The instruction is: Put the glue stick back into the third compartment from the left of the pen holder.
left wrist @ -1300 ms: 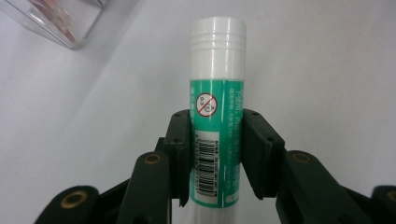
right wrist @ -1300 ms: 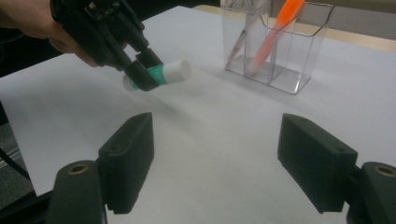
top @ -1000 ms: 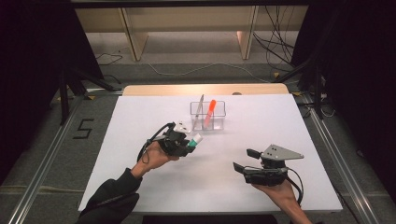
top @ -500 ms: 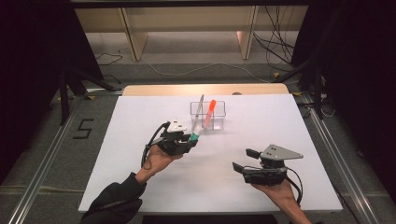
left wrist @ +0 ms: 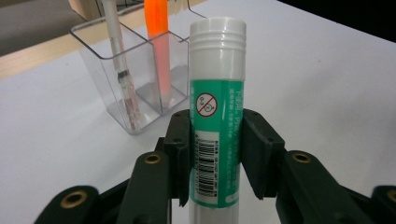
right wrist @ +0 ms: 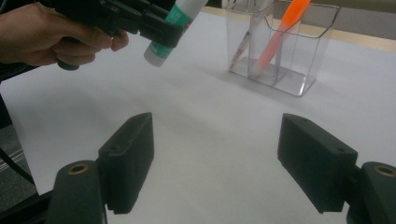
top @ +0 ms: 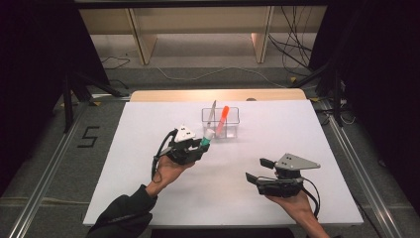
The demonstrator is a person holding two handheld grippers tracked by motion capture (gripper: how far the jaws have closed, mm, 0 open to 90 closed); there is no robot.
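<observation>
Glue stick point(left wrist: 217, 116) — green label, white cap — is clamped in the left tongs point(left wrist: 215, 154), gripped around its middle over the barcode, cap end pointing away toward the clear organiser point(left wrist: 140, 79). In the high view the left tongs point(top: 190, 147) carry it in the air above the white tabletop point(top: 124, 163), just short of the organiser point(top: 221, 124), which stands near the far middle of the sheet. From the right gripper view the glue stick point(right wrist: 175, 25) hangs tilted, its lower end clear of the surface.

The organiser has several compartments: a pale pen point(left wrist: 120, 70) leans in one, an orange marker point(left wrist: 159, 46) in the next. The step in hand looks like dropping the stick into a free cell. To do it well, I would bring the stick closer to upright before lowering, line its lower end over an empty compartment rather than the two taken ones, and keep clear of the leaning pen and marker, since a nudge could tip the light plastic box. Lower until the end is inside the walls, then let go — releasing high risks a bounce off the rim.

The right tongs point(right wrist: 224, 163) stand wide apart and hold nothing, resting low over the near right of the tabletop, well apart from the organiser. They could steady the organiser's wall if it starts to slide.
</observation>
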